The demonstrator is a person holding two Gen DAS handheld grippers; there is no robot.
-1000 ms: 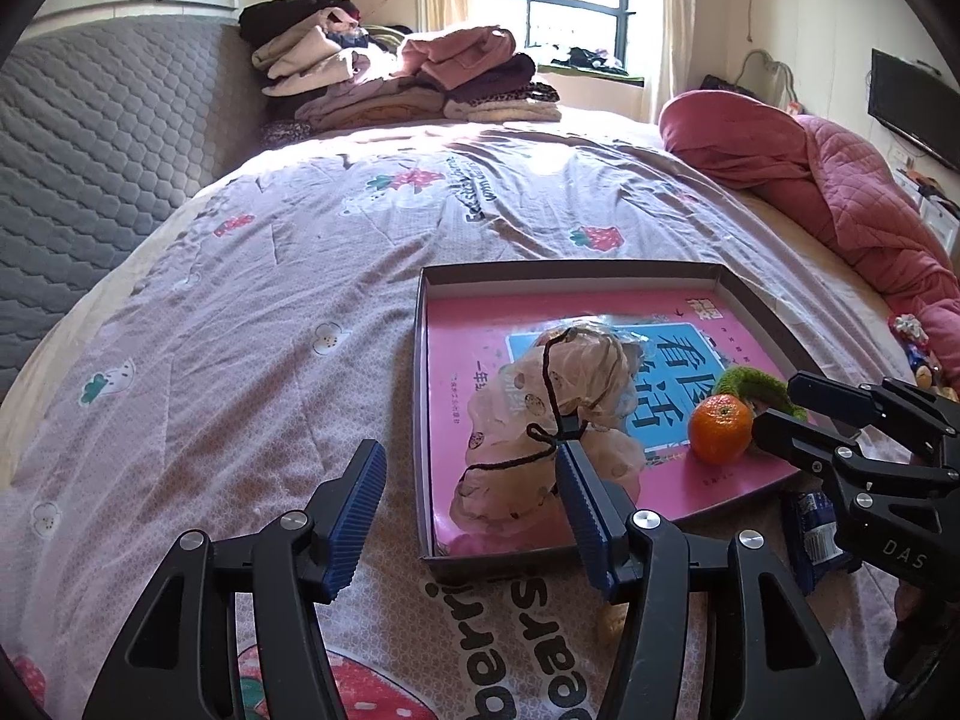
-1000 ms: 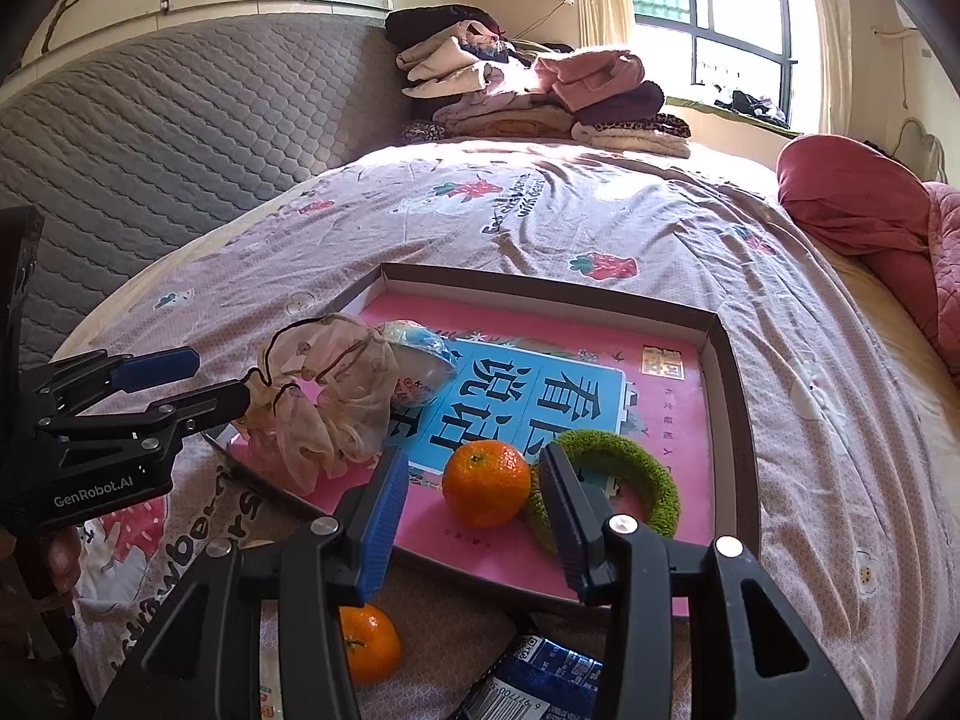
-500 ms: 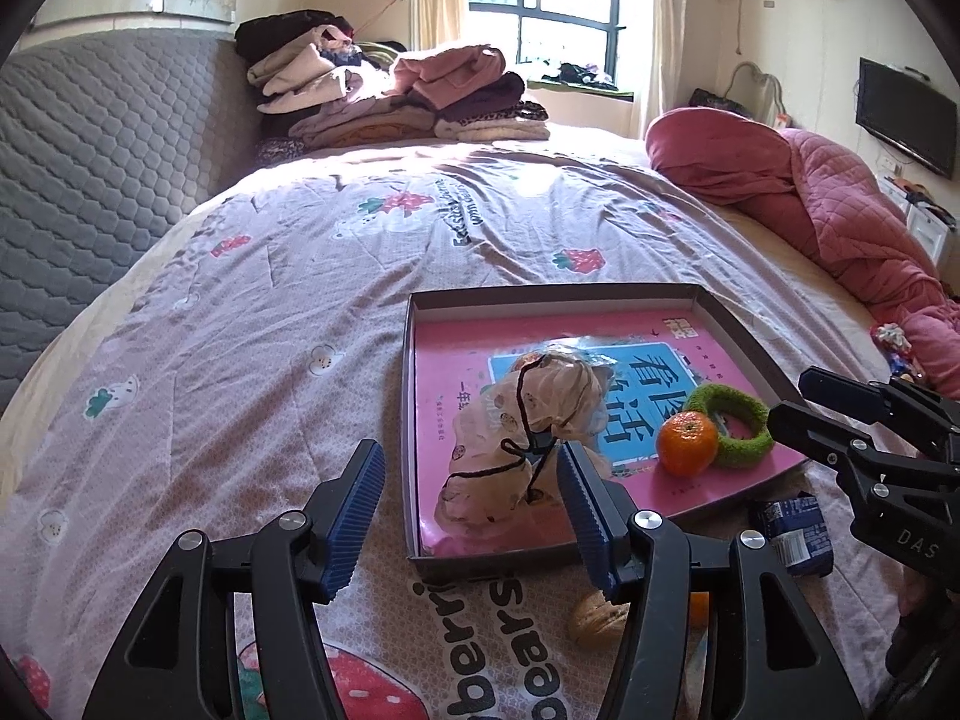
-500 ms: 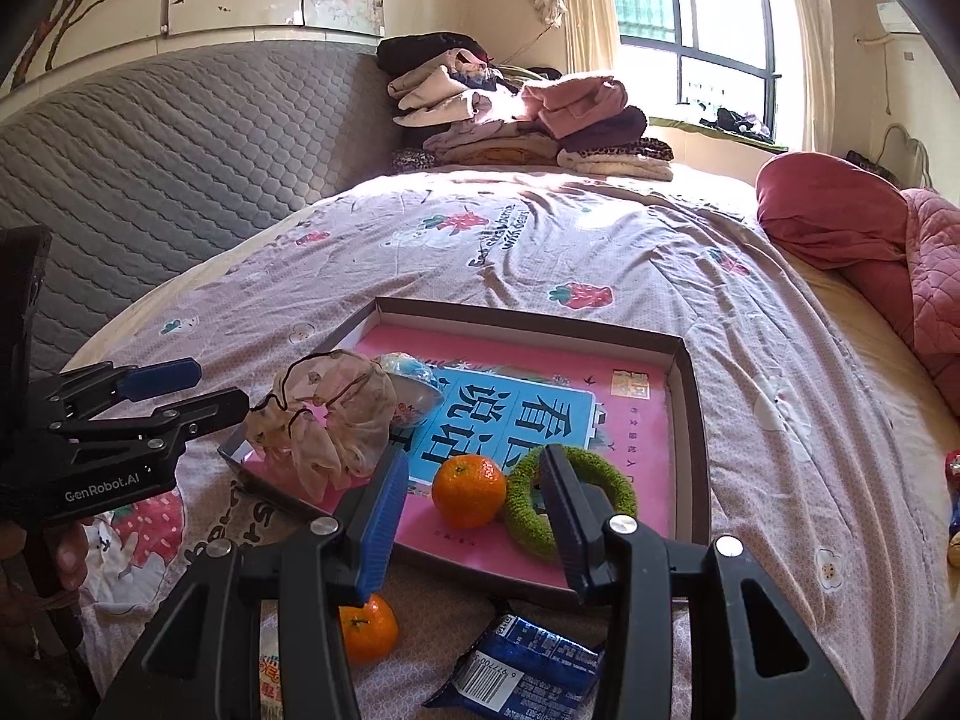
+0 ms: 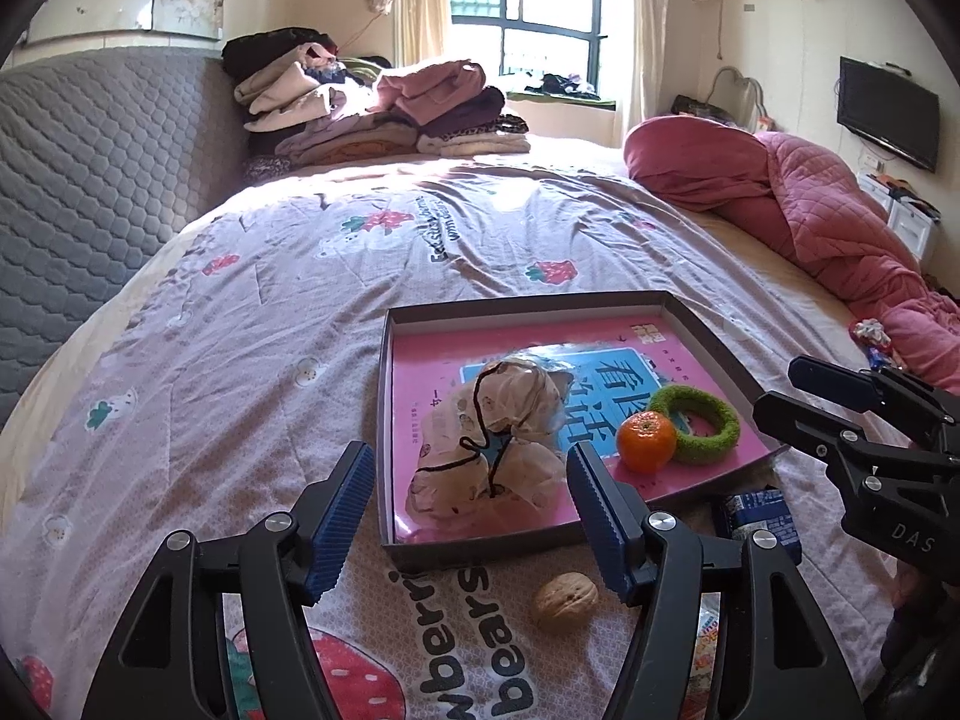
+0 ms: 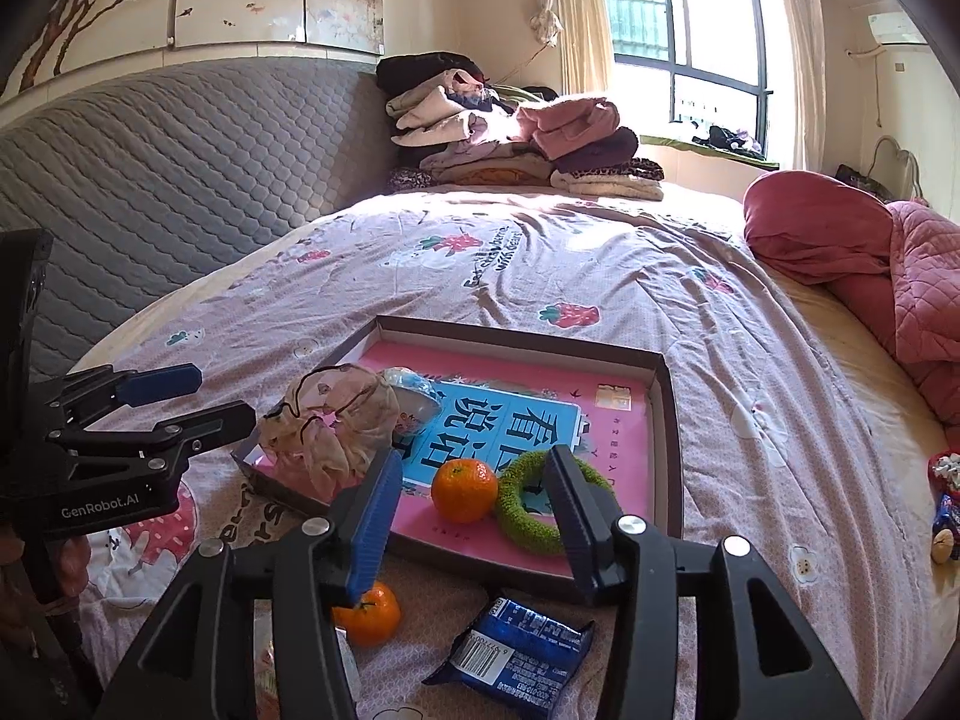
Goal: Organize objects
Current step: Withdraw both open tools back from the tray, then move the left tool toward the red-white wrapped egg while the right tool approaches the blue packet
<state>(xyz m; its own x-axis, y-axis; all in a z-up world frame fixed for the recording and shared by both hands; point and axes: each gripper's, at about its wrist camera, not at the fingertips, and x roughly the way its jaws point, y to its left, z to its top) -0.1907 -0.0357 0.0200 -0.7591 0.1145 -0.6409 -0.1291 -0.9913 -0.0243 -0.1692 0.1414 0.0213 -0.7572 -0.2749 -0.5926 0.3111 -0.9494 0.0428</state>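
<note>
Two views. In the left wrist view, the empty, spread left hand-held gripper [image 5: 471, 510] frames the tray [image 5: 384, 420] at centre, which already holds a cloth pouch [image 5: 504, 438], an orange [image 5: 646, 441] and a green ring [image 5: 696, 425]; a walnut [image 5: 566, 599] lies on the bed below. In the right wrist view, the right hand-held gripper [image 6: 474, 516] gapes empty; at lower centre a second orange [image 6: 369, 615] and a blue packet [image 6: 516, 645] remain outside, so the tidying looks roughly half done.

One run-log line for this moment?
left claw: open, empty | right claw: open, empty | shallow brown box: orange tangerine, green ring inside
</note>
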